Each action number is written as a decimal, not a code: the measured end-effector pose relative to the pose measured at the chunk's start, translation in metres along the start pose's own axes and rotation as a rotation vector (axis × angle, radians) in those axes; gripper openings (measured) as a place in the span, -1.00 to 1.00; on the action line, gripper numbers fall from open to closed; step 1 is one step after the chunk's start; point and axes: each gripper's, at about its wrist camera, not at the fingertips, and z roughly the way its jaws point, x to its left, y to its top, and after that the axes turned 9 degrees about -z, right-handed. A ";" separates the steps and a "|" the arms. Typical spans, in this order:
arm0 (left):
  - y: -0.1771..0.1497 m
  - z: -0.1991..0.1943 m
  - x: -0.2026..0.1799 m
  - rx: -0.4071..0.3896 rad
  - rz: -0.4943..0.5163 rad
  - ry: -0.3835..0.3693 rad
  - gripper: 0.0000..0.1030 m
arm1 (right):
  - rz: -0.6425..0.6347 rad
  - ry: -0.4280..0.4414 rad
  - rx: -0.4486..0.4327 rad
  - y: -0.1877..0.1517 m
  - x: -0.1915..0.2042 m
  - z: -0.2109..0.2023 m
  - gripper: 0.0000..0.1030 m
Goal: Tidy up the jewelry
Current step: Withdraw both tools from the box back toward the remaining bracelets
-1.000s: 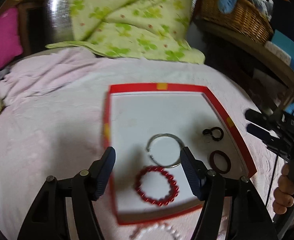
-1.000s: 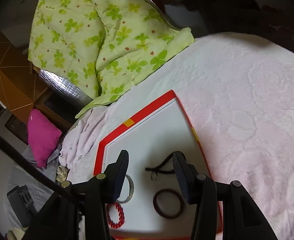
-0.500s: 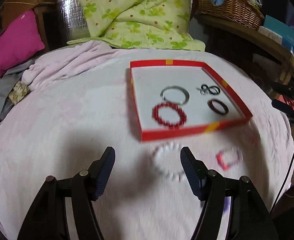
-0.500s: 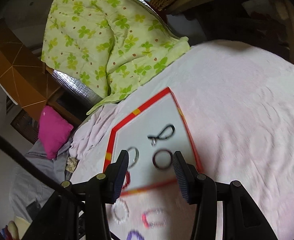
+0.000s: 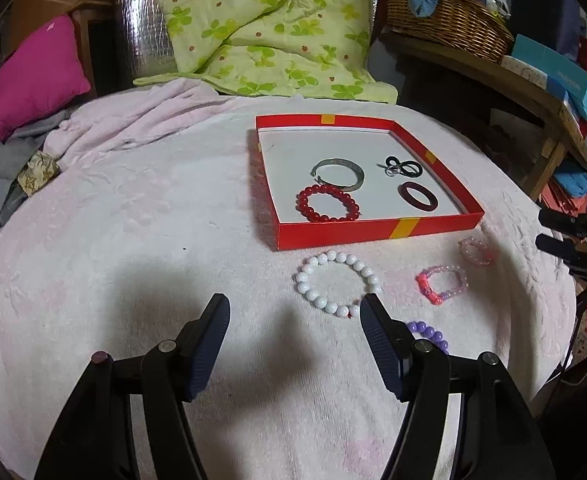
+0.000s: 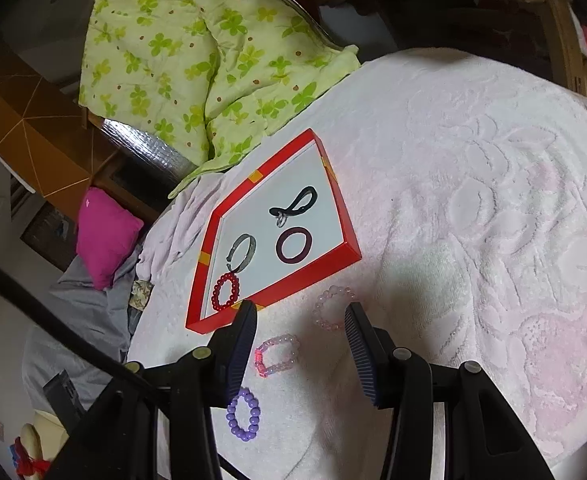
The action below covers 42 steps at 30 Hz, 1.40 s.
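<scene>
Right now your work surface is a round tabletop draped in a pale pink towel, with a green clover-print quilt piled beyond its far edge and a magenta cushion off its far left edge. Toward the far side of the tabletop sits the red tray with a white floor, and inside it you have a silver bangle, a red bead bracelet, a dark maroon ring bangle and a black looped piece, all lying flat and apart from one another. Outside the tray, just off its near wall, lies the white bead bracelet, and toward the right edge of the tabletop lie the pink-and-clear bracelet and the pale pink bracelet. Nearer to you, the purple bead bracelet rests partly hidden behind your left finger in the left wrist view. Your left gripper hangs over bare towel near the near edge, its jaws spread wide with nothing between them. Your right gripper has its jaws moderately parted and holds nothing; the pink-and-clear bracelet shows in the gap between its fingers, lying on the towel untouched.
</scene>
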 end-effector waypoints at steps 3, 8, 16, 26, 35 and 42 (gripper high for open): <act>0.001 0.002 -0.003 0.001 0.025 0.004 0.33 | 0.004 0.003 0.009 0.001 0.001 0.005 -0.03; 0.000 0.004 -0.005 0.008 0.053 0.008 0.33 | -0.009 0.005 0.025 0.003 0.003 0.011 -0.03; -0.002 0.008 -0.004 0.022 0.076 0.015 0.33 | -0.012 0.006 0.059 0.001 -0.008 0.011 -0.03; -0.003 0.021 -0.001 0.073 0.048 0.025 0.33 | -0.064 0.039 0.157 -0.009 0.010 0.038 -0.26; -0.001 0.032 0.006 0.123 -0.011 0.000 0.33 | -0.125 -0.057 0.270 -0.030 0.033 0.082 -0.31; 0.000 0.039 -0.002 0.144 -0.003 -0.017 0.33 | -0.167 -0.088 0.254 -0.034 0.036 0.091 -0.31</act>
